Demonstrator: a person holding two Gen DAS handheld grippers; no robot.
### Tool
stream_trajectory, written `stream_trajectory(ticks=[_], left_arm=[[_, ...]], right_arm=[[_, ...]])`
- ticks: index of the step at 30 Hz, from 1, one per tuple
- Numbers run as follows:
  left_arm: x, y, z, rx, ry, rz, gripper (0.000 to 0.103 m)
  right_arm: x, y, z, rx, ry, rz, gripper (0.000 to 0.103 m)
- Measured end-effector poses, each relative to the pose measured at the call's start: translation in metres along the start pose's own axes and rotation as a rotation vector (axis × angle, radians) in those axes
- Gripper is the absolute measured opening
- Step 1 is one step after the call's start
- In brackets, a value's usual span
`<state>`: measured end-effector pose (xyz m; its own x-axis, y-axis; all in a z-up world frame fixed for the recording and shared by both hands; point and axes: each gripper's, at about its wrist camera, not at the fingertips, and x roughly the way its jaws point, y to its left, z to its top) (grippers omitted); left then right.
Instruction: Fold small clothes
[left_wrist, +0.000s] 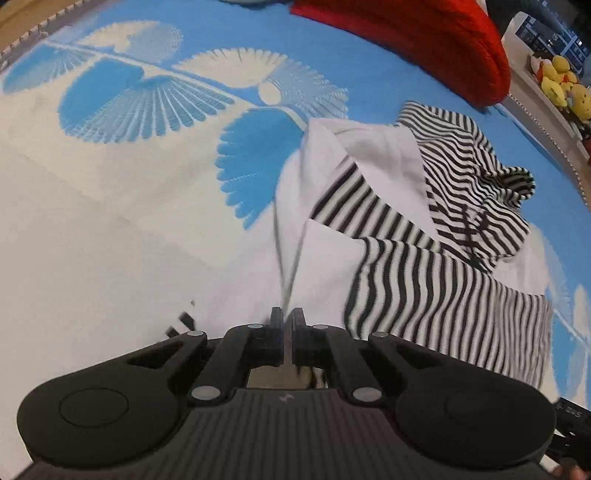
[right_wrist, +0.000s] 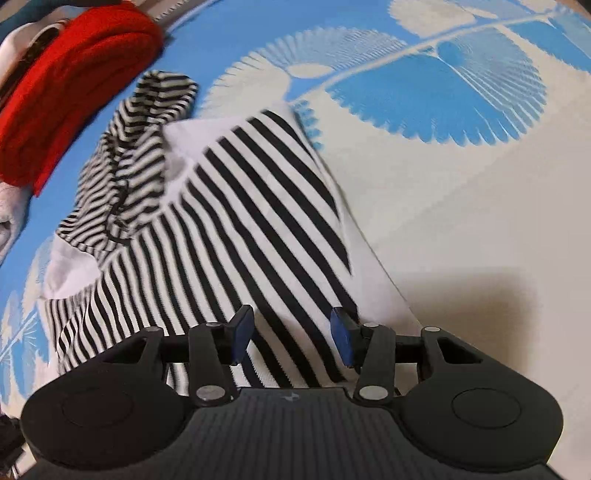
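Left gripper (left_wrist: 287, 319) is clenched on a white fold of the striped garment (left_wrist: 424, 221). Right gripper (right_wrist: 291, 332) hovers released above the stripes, on a blue patterned mat (right_wrist: 480, 92)

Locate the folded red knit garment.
The folded red knit garment lies at the blue patterned mat's far edge, just beyond the black-and-white striped garment.

Blue/white leaf-print mat (left_wrist: 110, 221) w/ striped garment (left_wrist: 443, 258), red cloth (left_wrist: 424, 44) on it
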<state>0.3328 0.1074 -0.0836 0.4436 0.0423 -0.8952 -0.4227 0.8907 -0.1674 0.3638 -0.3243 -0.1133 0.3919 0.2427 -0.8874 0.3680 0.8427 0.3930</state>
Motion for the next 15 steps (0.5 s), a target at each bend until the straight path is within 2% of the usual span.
stream_trajectory(ticks=[3,5,6,9,11,15], left_arm=[[-0.013,-0.009,0.002,0.087,-0.092,-0.014,0.003],[-0.011,-0.016,0.002,0.14,-0.111,-0.047,0.003],[-0.004,-0.019,0.002,0.161,-0.09,-0.052,0.005],[0.033,-0.014,-0.007,0.169,0.076,0.003,0.007],[0.036,-0.009,-0.01,0.143,0.074,0.009,0.008],[0.018,-0.019,-0.01,0.218,0.009,0.028,0.01]], right_arm=[[-0.003,-0.001,-0.001,-0.005,-0.009,-0.018,0.039],[-0.011,0.001,-0.003,0.002,-0.045,-0.023,0.039],[-0.014,0.003,-0.004,-0.013,-0.062,-0.028,0.041],[-0.009,0.007,-0.006,-0.086,-0.049,-0.048,0.042],[-0.002,-0.001,-0.007,-0.059,-0.022,-0.066,0.042],[-0.018,0.003,-0.005,-0.066,-0.066,-0.027,0.045]])
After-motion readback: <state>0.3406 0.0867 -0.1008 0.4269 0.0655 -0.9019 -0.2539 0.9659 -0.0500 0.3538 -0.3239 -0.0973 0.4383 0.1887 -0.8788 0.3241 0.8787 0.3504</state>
